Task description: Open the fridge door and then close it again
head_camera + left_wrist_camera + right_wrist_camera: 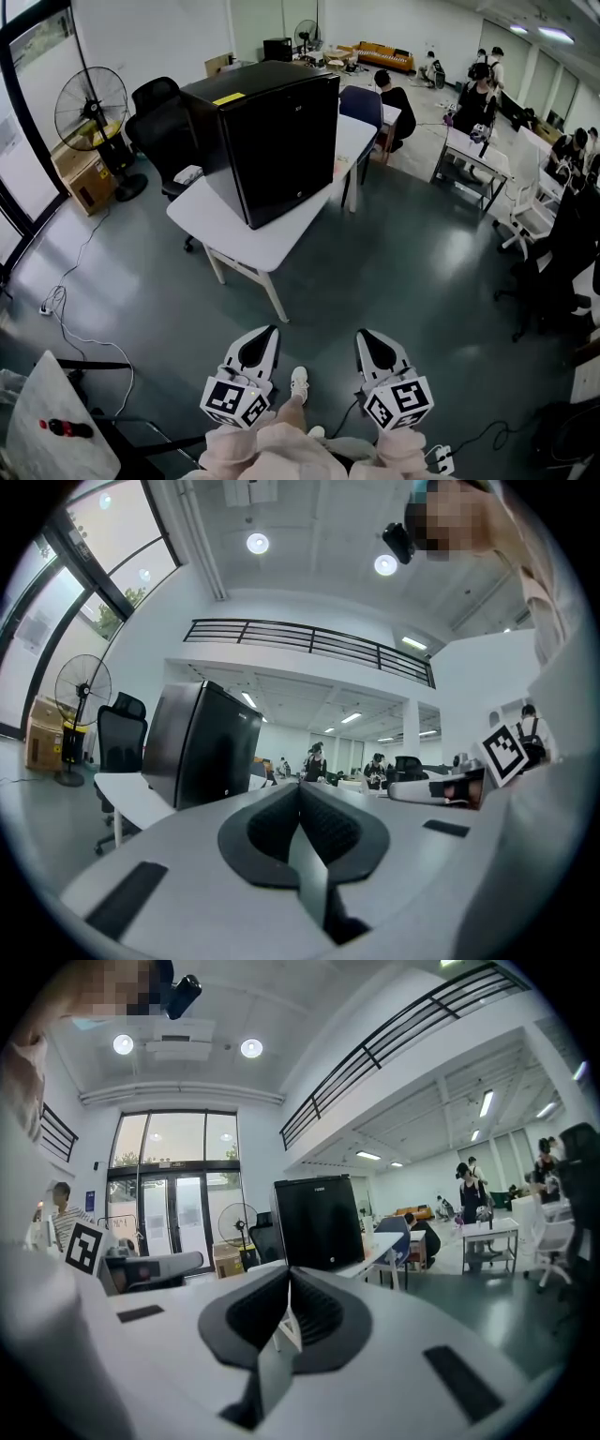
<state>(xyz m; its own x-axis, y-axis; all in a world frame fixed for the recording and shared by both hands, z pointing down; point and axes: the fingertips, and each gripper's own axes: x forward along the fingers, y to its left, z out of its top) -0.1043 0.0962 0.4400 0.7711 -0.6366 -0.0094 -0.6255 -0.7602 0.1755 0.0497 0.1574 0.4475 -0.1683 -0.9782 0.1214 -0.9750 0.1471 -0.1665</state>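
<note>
Fridge: the black fridge [272, 141] stood on a white table [281, 246], door shut, well apart from both grippers across open floor.
Door: the face [292, 155] turned toward the person was probably the door. No handle showed, and the opening edge could not be told from here.
Left gripper: the left gripper [270, 330] was low in the head view with its jaws pressed together and nothing between them.
Right gripper: the right gripper [363, 334] was beside it, also closed tight and empty, and pointed toward the fridge.
Step in hand: this looked like the approach, with nothing yet touched and the task barely begun.
Approach: it seemed best to walk up square to the door face and stop where one gripper could reach its free edge without leaning over the table corner.
Finding the edge: the seam or recess was best picked out in the gripper views once near, before choosing a hand.
Grip: the chosen jaws would have to part first, then hook or pinch the door lip. Closed as they were, they could only push.
Pull: the pull likely needed to follow the hinge's arc, slow and level. A straight tug might drag the fridge on the table.
Spare gripper: it could steady the fridge's body if it slid.
Closing: a flat push on the door face until it sealed should serve.
Hazard: a cable [70, 328] lay on the floor off to the left, clear of the direct path.
</note>
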